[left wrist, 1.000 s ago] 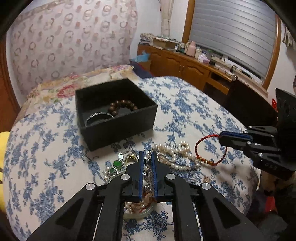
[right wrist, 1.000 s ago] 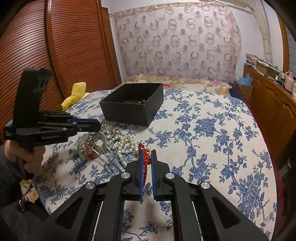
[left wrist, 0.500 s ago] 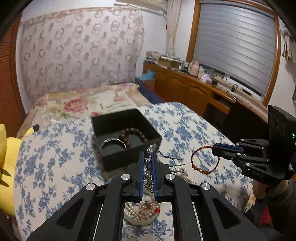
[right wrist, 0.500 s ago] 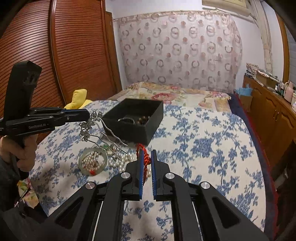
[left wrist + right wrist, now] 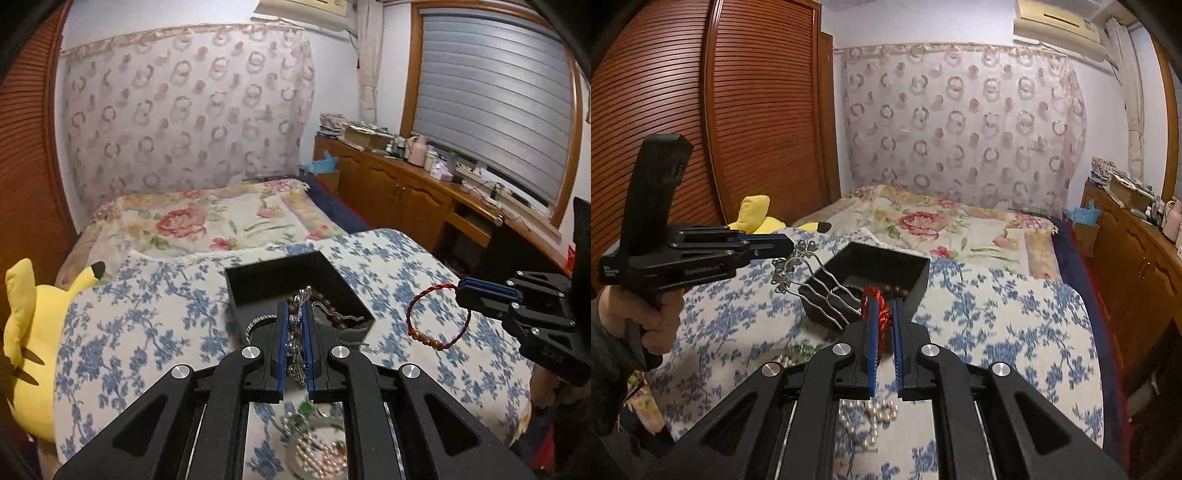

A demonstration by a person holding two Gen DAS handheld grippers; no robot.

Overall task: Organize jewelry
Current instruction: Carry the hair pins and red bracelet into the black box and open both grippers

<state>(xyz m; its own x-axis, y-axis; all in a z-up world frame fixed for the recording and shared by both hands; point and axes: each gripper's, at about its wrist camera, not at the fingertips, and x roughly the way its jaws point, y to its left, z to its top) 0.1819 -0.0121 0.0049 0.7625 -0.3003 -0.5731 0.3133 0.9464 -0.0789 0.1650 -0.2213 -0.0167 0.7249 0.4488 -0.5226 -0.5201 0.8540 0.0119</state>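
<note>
Your left gripper (image 5: 294, 334) pinched the silver hairpin (image 5: 809, 275), right gripper (image 5: 882, 325) the red bracelet (image 5: 437, 319); prongs at 12 o'clock could've snagged the box (image 5: 332, 273) rim.

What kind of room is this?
It looks like a bedroom in someone's home. There is a bed with flowery covers, a yellow plush toy beside it, and a wooden wardrobe door. An air conditioner hangs on the wall.

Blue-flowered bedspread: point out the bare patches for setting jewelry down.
Free: the bedspread right of the black box, and the stretch between box and Pikachu plush. Crowded: in front of the box, where pearls and a filled glass dish lie.
</note>
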